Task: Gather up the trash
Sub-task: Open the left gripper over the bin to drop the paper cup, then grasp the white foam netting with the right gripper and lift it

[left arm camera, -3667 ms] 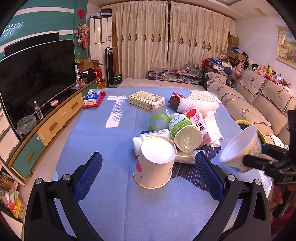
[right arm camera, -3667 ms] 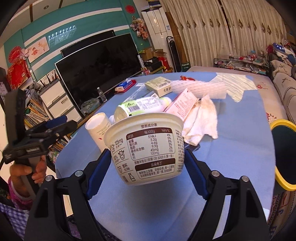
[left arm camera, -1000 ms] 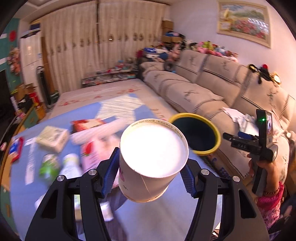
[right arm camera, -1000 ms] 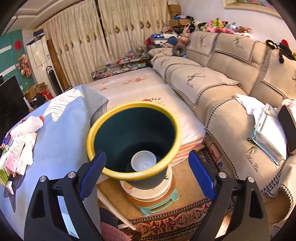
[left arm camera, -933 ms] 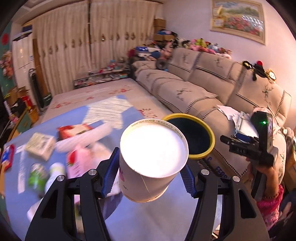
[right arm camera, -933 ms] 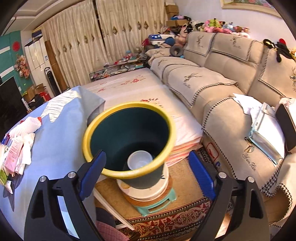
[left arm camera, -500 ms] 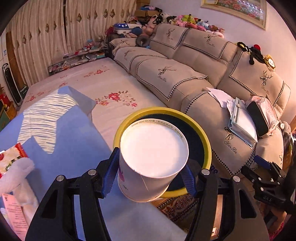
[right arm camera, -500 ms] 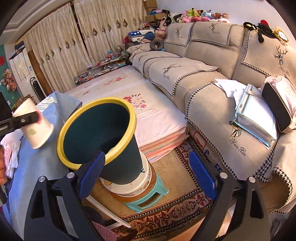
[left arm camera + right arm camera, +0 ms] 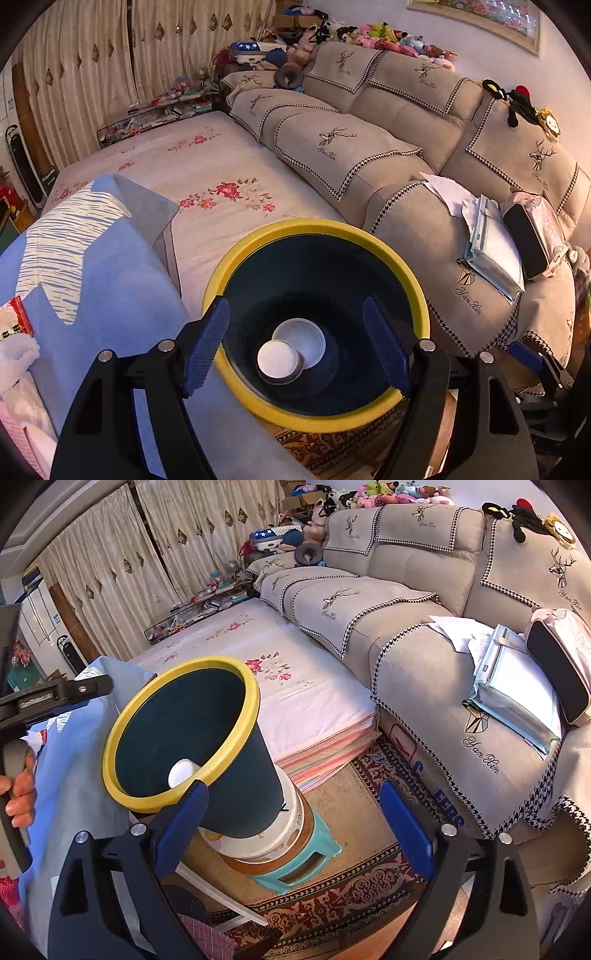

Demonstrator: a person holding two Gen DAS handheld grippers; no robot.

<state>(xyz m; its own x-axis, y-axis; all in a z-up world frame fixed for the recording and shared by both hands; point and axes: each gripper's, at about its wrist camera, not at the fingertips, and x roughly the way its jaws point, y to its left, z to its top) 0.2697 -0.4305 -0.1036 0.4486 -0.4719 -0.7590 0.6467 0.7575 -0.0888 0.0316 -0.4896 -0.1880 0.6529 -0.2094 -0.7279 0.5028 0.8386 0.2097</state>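
A dark green bin with a yellow rim [image 9: 317,227] stands beside the blue-covered table [image 9: 110,295]. Two cups lie at its bottom: the paper cup [image 9: 279,360] and a white pudding cup [image 9: 306,338] behind it. My left gripper [image 9: 295,347] hovers right above the bin's mouth, jaws opening, with nothing between them. My right gripper [image 9: 293,827] is open and empty, to the right of the bin [image 9: 236,794], over the rug. In the right wrist view a white cup [image 9: 183,771] shows inside the bin, and a hand [image 9: 16,794] holds the left gripper above the rim.
The bin rests on a stack of tubs and a teal stool [image 9: 317,853] on a patterned rug [image 9: 362,893]. A floral mattress [image 9: 229,177] and a beige sofa [image 9: 369,147] with papers and a bag lie beyond. More trash [image 9: 14,332] lies at the table's left edge.
My left gripper carried the paper cup from the table to over the bin and let go; the cup now lies in the bin. My right gripper shifted right of the bin.
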